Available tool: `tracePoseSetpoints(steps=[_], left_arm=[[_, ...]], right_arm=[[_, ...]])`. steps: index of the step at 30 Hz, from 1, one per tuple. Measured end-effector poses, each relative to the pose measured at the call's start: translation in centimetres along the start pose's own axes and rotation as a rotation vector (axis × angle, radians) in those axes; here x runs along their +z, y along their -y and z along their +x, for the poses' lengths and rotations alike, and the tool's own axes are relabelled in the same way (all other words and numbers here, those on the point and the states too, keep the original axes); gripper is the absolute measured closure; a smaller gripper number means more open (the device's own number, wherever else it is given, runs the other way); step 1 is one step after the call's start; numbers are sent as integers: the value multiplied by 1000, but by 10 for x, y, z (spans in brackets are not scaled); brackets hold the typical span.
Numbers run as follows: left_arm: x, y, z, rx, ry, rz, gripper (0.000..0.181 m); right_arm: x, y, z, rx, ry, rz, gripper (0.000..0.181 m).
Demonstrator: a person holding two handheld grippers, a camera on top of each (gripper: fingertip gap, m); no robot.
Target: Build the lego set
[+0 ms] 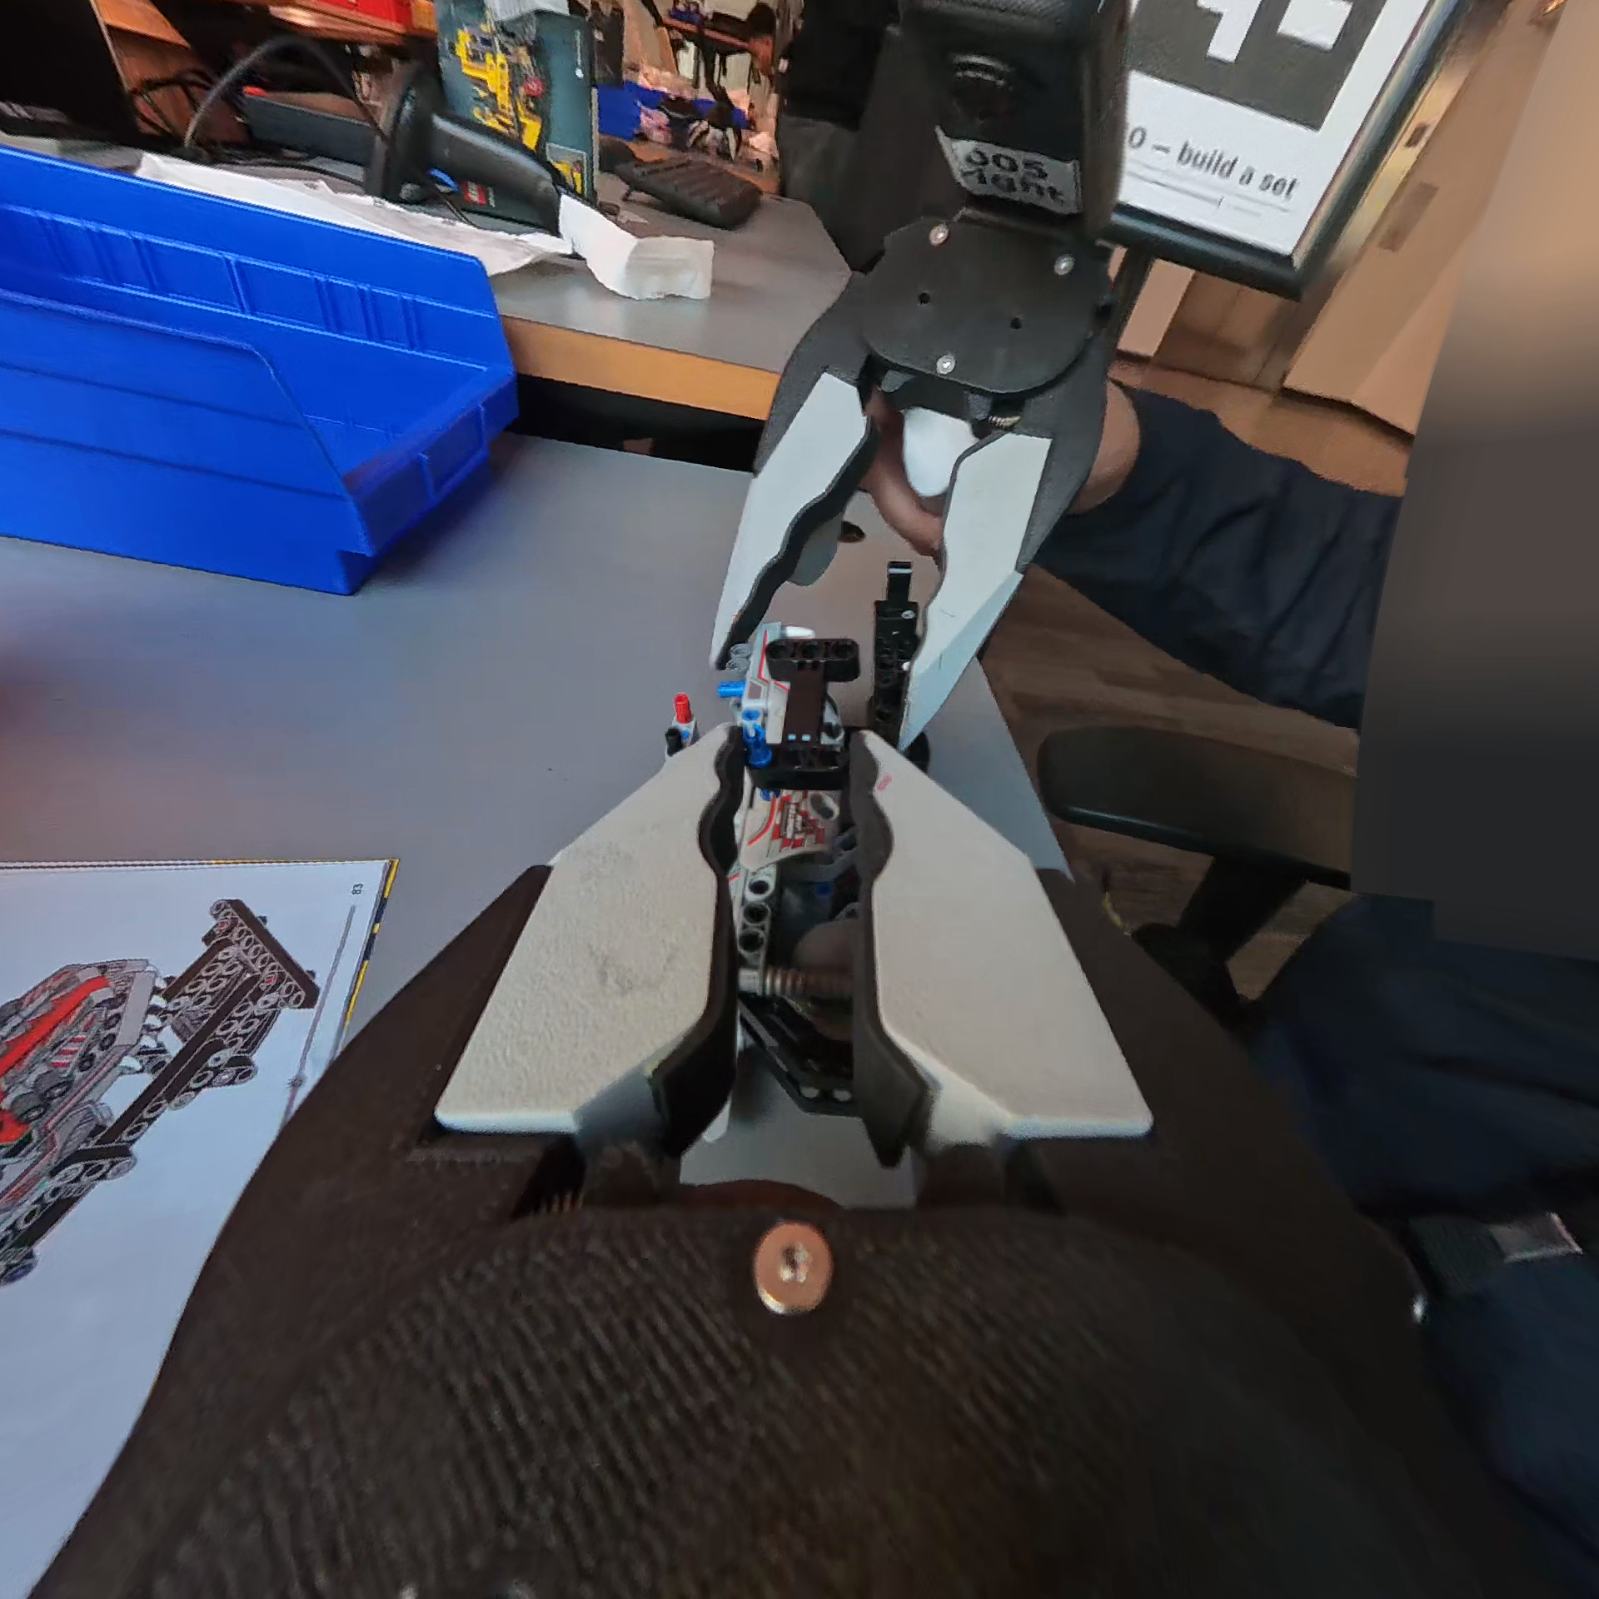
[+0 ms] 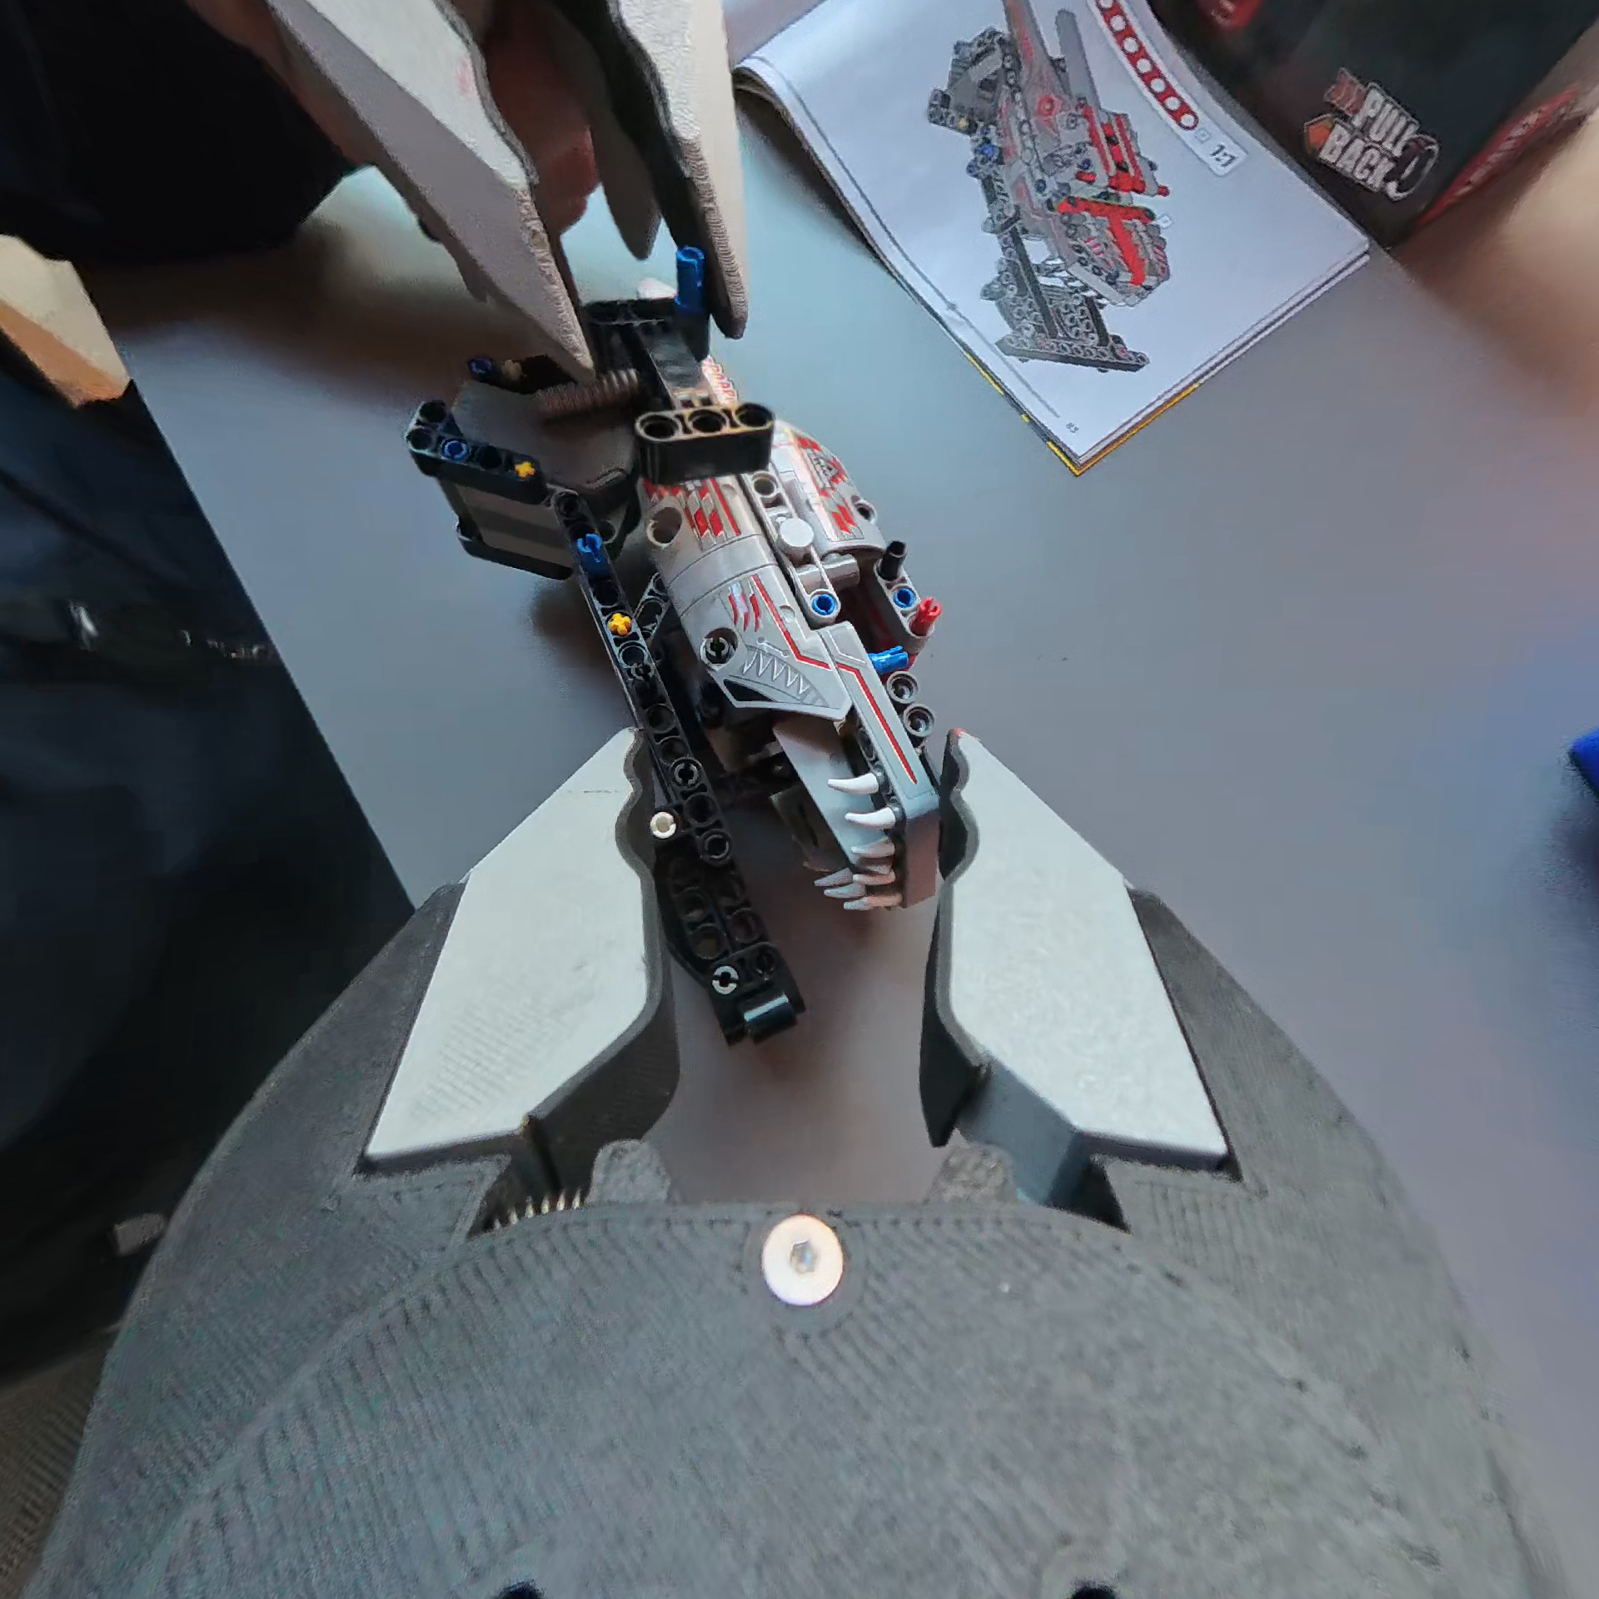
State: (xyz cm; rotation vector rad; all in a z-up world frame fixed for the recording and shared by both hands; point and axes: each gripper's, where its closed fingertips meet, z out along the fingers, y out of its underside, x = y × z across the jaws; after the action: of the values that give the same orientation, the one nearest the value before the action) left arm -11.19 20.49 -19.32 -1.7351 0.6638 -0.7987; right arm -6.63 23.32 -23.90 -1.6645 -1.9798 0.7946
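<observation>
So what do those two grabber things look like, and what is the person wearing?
Each gripper, the left gripper and the right gripper, has a dark ridged plastic body with one silver screw in the middle. Its two pointed fingers have flat pale grey faces and wavy black inner edges. A small white label sits on the right one. The person's sleeve is dark navy.

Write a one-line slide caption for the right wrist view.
Open right tongs straddle the toothed front of a grey lego model on the table, while the left tongs grip its rear beside the instruction booklet.

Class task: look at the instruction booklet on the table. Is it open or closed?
Open. The instruction booklet lies flat on the grey table, showing a printed page with a model drawing.
</observation>
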Motion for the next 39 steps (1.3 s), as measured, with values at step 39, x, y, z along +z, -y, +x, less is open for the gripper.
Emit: tracePoseSetpoints(steps=[39], left_arm=[[8,-15,-3,62,70,-78,160]], right_arm=[[1,21,-2,-319,-82,-140,181]])
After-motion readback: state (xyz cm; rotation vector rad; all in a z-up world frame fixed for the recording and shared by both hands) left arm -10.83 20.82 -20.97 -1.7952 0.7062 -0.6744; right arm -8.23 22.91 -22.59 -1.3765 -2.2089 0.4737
